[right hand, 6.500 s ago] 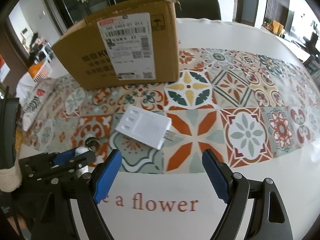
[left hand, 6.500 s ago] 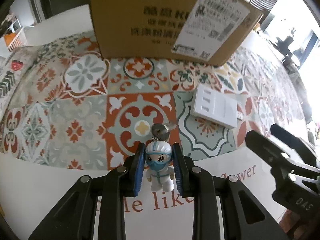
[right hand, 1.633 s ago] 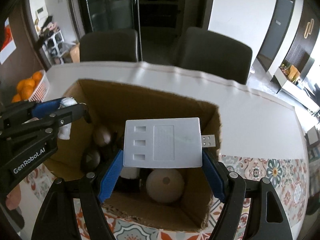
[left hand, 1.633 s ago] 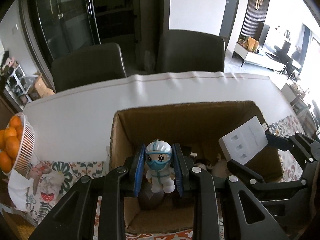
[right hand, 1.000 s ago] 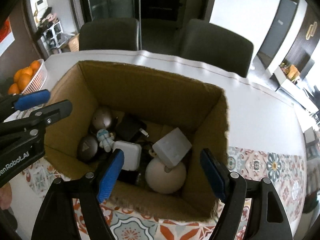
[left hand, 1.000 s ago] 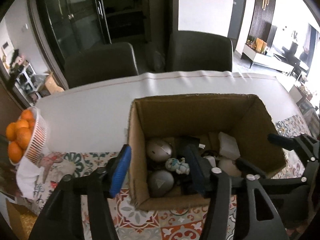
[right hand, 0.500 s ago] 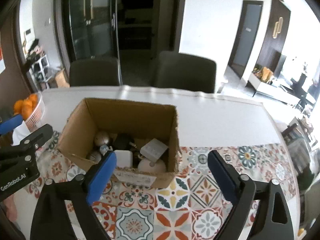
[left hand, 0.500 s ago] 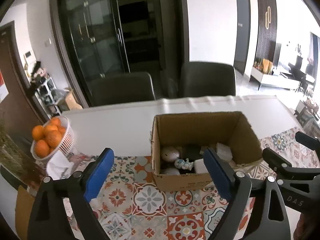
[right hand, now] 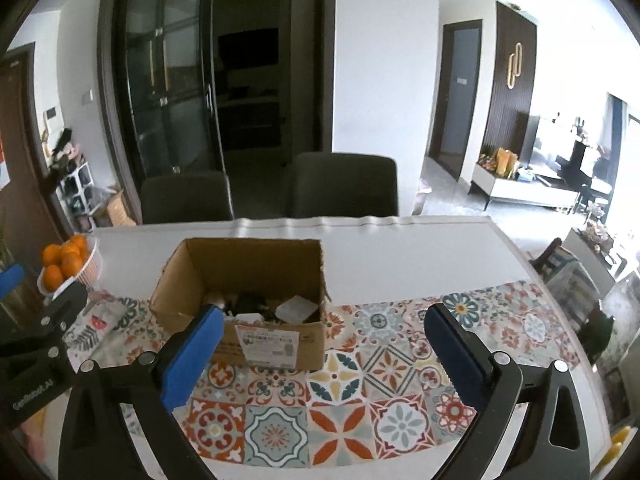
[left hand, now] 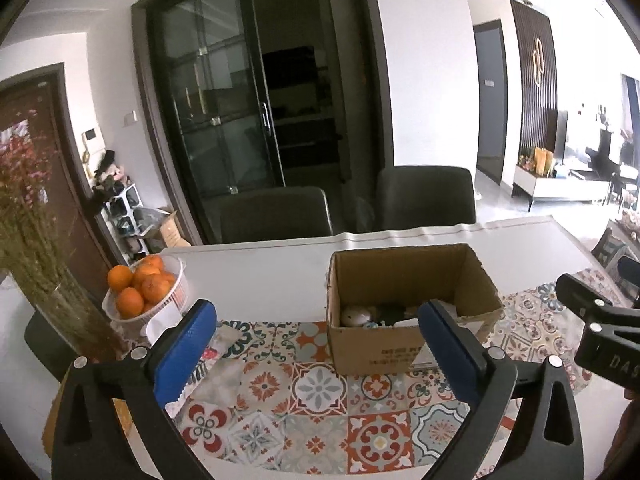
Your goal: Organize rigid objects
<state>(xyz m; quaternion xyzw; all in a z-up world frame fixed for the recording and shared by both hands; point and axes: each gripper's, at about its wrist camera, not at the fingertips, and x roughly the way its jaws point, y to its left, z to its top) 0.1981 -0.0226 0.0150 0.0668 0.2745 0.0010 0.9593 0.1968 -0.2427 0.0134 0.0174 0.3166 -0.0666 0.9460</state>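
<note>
Hovering above the desk (left hand: pixel 280 272), both tools' jaws are opening, nothing between them. Box (right hand: pixel 272 336) lies ahead of and below the left tool (left hand: pixel 316 344), toward its right finger; for the right tool (right hand: pixel 320 344) it sits ahead-left, by the left finger. Neither looks clearly nearer. Box's long axis runs across both views. Inside: small rigid items, a white block (right hand: pixel 296 308) among them.

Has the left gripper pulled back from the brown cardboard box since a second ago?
Yes. The left gripper has backed away and up from the brown cardboard box, which now looks smaller and farther; its jaws are opening, empty.
</note>
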